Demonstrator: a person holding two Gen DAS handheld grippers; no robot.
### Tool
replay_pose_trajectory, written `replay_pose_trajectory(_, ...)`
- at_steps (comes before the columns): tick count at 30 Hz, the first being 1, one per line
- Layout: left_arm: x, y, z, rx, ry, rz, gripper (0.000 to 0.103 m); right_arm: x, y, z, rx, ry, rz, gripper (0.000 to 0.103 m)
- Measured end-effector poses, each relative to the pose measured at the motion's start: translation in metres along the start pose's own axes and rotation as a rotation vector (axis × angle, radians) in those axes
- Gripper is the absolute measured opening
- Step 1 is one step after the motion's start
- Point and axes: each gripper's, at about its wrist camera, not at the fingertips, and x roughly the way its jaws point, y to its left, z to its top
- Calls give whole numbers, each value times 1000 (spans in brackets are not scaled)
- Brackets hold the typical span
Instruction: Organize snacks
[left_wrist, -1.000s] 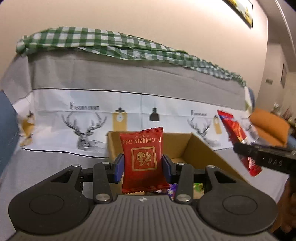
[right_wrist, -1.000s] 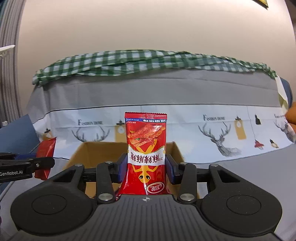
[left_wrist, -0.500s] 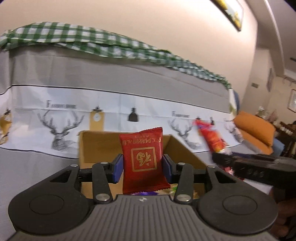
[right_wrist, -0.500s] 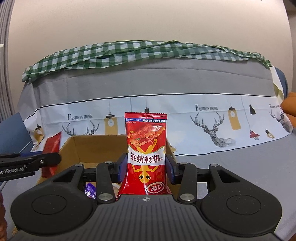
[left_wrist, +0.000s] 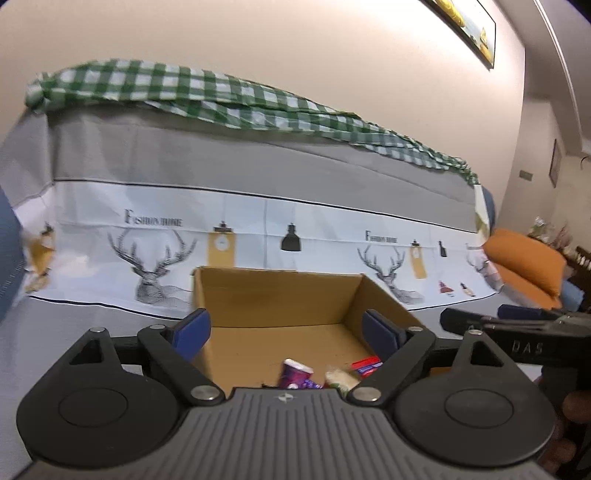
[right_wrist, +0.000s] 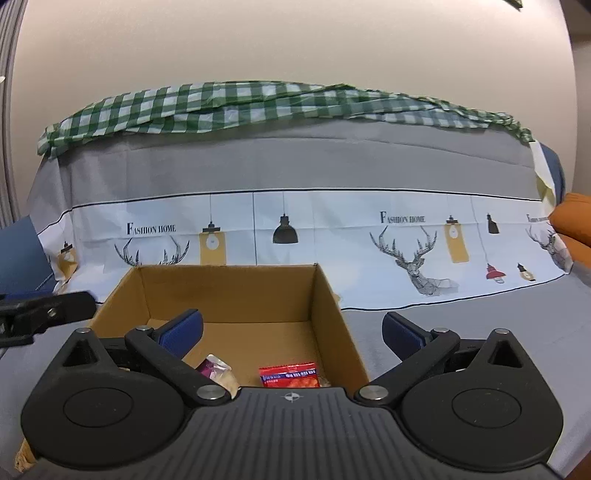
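Note:
An open cardboard box (left_wrist: 277, 299) (right_wrist: 229, 288) stands on the grey cloth in front of both grippers. My left gripper (left_wrist: 290, 328) is open and empty above the box's near edge. My right gripper (right_wrist: 291, 330) is open and empty, its left finger over the box and its right finger (right_wrist: 402, 336) outside the box's right wall. Inside lie a red snack packet (right_wrist: 289, 375) (left_wrist: 366, 364), a purple packet (left_wrist: 295, 373) (right_wrist: 211, 367) and a pale packet (left_wrist: 340, 376). The right gripper's tip also shows at the right of the left wrist view (left_wrist: 517, 325).
A sofa back draped in grey and deer-print cloth (right_wrist: 295, 229) rises behind the box, with a green checked cloth (right_wrist: 258, 103) on top. An orange cushion (left_wrist: 524, 266) lies at the far right. The left gripper's tip (right_wrist: 40, 317) shows at the left edge.
Both grippers have opened and let go of their red packets, which are now in the box. Both views have tilted down towards the box.

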Motion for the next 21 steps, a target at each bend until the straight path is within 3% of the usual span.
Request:
replay_pose_trajectory(4, -22, -1, -3, 10, -7, 51, 92, -9, -1, -2, 13, -1, -20, 102)
replay_pose_trajectory(9, -52, 5, -15, -74, 70, 91, 93, -34, -8, -9, 37, -14, 20, 102)
replay_pose_trajectory(11, -62, 4, -23, -89, 106, 105, 103, -46, -13, -17, 65, -2, 41, 102)
replay_pose_trajectory(16, -86, -10, -44, -30, 166, 183, 103, -78, -16, -44, 84, 53, 82, 102)
replay_pose_trajectory(21, -94, -17, -58, -18, 231, 173, 103, -103, -6, -65, 63, 43, 80, 102)
